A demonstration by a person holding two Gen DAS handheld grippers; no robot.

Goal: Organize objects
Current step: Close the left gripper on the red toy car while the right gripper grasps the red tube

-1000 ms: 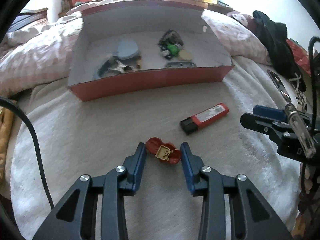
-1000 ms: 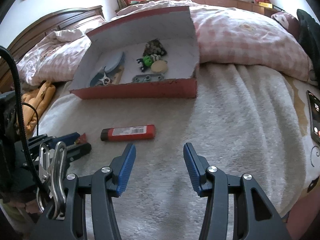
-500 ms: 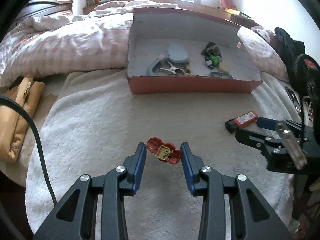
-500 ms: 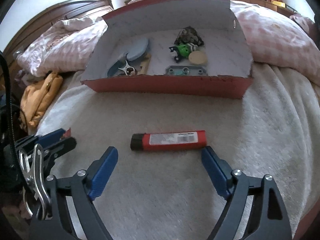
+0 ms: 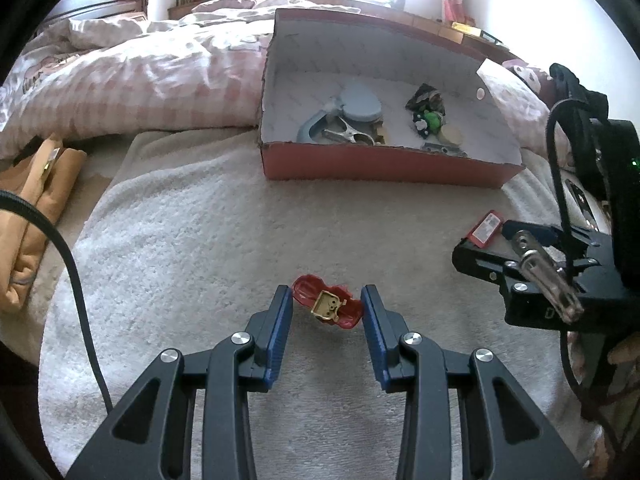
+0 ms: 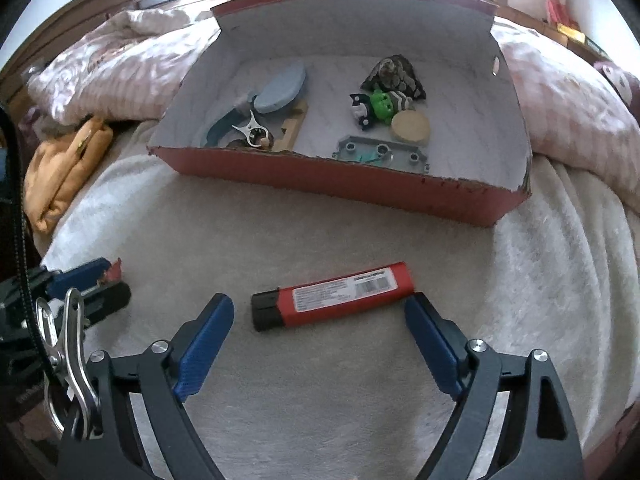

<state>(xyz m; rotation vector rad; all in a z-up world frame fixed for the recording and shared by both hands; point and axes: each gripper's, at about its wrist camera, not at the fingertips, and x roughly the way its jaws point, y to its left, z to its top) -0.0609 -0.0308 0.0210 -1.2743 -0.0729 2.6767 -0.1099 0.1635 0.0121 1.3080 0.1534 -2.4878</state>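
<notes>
- two grippers hang over a white fleece blanket (image 6: 540, 280) on the bed, both pointing toward a red cardboard box (image 6: 360, 184).
- left gripper (image 5: 326, 312) pinches a small red toy car (image 5: 328, 307) between its blue pads, the car tilted and lifted off the blanket.
- right gripper (image 6: 320, 332) has just been opening and now stands spread wide; a red lighter with a black cap (image 6: 332, 301) lies flat on the blanket between its fingers, the right fingertip just beside the lighter's red end, whether touching i cannot tell.
- inside the box lie a pale blue disc (image 6: 282, 88), a green toy figure (image 6: 380, 108), a round cream piece (image 6: 410, 128) and a grey plate with studs (image 6: 380, 154).
- a pink checked duvet (image 5: 140, 80) is bunched behind the box.
</notes>
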